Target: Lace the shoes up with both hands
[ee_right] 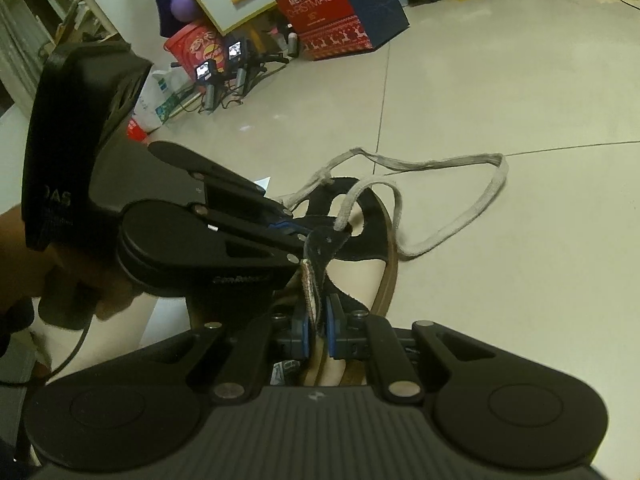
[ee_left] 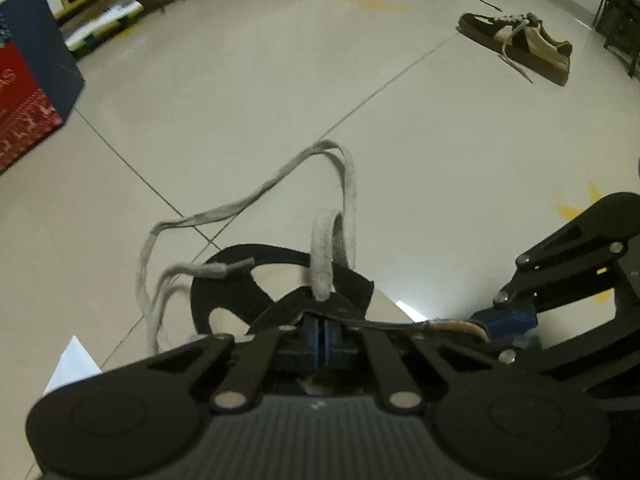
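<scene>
Holding the shoe [ee_right: 356,236] between them, both grippers are closed. The right gripper [ee_right: 318,330] is clamped on the tan-edged flap of the upper; the left gripper [ee_left: 324,338] has its pads together at the black eyelet flap, though what they pinch is hidden. The grey lace [ee_left: 336,200] emerges from an eyelet directly ahead of the left gripper, then trails away over the floor [ee_left: 248,92]. Its free end is hard to identify. A second shoe [ee_left: 520,46] lies well apart.
</scene>
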`<action>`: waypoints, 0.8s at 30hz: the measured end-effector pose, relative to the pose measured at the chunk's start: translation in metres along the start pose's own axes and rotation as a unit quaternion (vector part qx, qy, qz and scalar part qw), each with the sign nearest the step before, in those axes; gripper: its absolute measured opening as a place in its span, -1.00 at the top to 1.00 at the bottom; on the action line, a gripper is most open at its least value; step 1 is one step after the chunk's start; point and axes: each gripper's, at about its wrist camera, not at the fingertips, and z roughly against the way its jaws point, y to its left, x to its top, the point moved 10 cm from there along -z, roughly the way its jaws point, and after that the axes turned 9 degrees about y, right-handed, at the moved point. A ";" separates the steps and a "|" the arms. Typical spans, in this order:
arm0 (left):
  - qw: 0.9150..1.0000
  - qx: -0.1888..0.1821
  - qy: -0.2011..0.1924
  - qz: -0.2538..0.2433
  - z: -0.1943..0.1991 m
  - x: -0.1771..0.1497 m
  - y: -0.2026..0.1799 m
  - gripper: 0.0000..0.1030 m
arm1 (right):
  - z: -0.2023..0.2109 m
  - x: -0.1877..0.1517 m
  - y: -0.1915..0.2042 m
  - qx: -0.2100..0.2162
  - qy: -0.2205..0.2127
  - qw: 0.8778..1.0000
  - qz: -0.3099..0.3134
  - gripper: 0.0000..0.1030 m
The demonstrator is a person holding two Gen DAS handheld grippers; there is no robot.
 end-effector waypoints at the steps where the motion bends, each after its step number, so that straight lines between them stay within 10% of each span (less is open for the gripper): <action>1: 1.000 0.009 -0.006 0.000 0.001 -0.002 -0.002 0.94 | 0.000 0.000 0.000 -0.007 0.000 1.000 -0.001 0.87; 24: 0.995 -0.014 -0.083 0.046 0.137 -0.064 0.005 1.00 | 0.004 -0.003 -0.004 -0.077 -0.002 0.996 -0.046 0.91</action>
